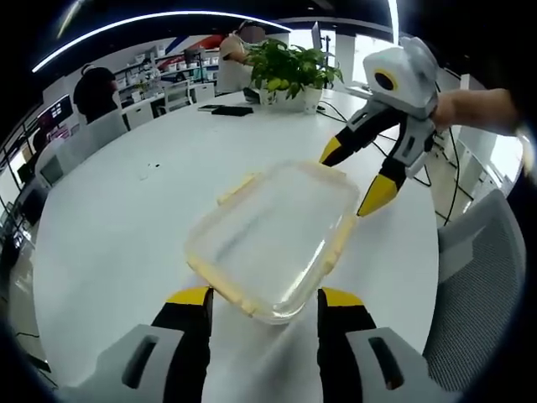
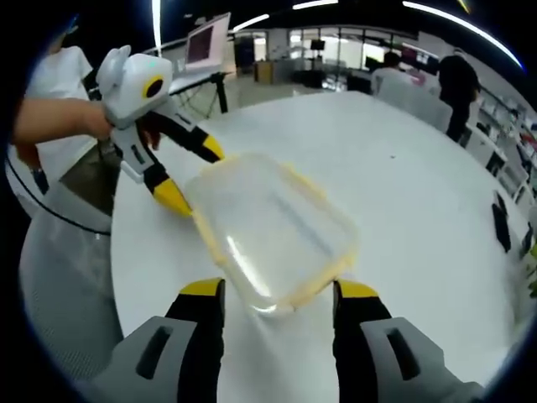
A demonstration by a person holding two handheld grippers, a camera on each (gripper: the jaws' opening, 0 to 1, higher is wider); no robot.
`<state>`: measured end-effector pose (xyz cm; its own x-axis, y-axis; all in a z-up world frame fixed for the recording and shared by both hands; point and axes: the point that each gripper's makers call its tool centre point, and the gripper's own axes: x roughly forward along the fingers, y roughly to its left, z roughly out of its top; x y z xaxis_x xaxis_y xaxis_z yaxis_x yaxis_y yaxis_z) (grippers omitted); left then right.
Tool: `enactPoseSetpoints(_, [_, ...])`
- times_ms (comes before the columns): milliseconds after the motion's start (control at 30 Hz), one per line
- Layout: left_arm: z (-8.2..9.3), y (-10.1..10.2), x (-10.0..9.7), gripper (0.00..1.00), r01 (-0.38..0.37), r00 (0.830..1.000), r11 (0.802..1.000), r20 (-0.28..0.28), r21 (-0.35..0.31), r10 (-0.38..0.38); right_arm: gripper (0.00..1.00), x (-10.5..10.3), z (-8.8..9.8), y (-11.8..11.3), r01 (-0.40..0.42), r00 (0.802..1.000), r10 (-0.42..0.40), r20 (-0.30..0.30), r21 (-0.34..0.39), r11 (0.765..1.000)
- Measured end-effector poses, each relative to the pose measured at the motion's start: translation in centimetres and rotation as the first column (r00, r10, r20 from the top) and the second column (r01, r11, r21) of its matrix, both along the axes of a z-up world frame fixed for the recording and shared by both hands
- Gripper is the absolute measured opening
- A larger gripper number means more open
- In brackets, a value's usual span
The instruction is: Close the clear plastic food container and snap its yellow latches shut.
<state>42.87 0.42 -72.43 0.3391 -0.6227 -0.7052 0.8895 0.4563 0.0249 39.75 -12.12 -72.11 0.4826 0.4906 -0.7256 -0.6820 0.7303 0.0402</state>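
The clear plastic food container (image 1: 273, 239) lies on the white round table (image 1: 109, 243), lid already seated on it, between two grippers that face each other from its opposite short ends. The left gripper (image 1: 262, 306) stands with its jaws apart, flanking the near end; in the right gripper view it appears at upper left (image 2: 191, 174), held in a hand (image 2: 59, 124), its yellow tips close to the container's far rim. The right gripper (image 2: 277, 300) likewise stands open astride its own near end, and enters the left gripper view from the right (image 1: 352, 175). This opposed placement probably serves to brace the container from both ends while the yellow latches (image 2: 214, 243) along the rim are pressed down (whether any latch is already snapped cannot be told). The table is bare around the container; a potted plant (image 1: 289, 71) and seated people occupy the far side of an open office.
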Motion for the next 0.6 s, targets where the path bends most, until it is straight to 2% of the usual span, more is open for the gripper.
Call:
enactPoseSetpoints(367, [0.6,0.5,-1.1,0.46,-0.025,1.000,1.000,-0.003,-0.014,0.025,0.49,-1.2,0.7,0.2,-0.001,1.000,0.001,0.018,0.004,1.000])
enactPoseSetpoints(600, [1.4,1.3,-2.1,0.48,-0.063,0.998,0.997,-0.004,-0.037,0.063,0.52,-2.3,2.0,0.0,0.015,0.998,-0.016,0.054,0.016,1.000])
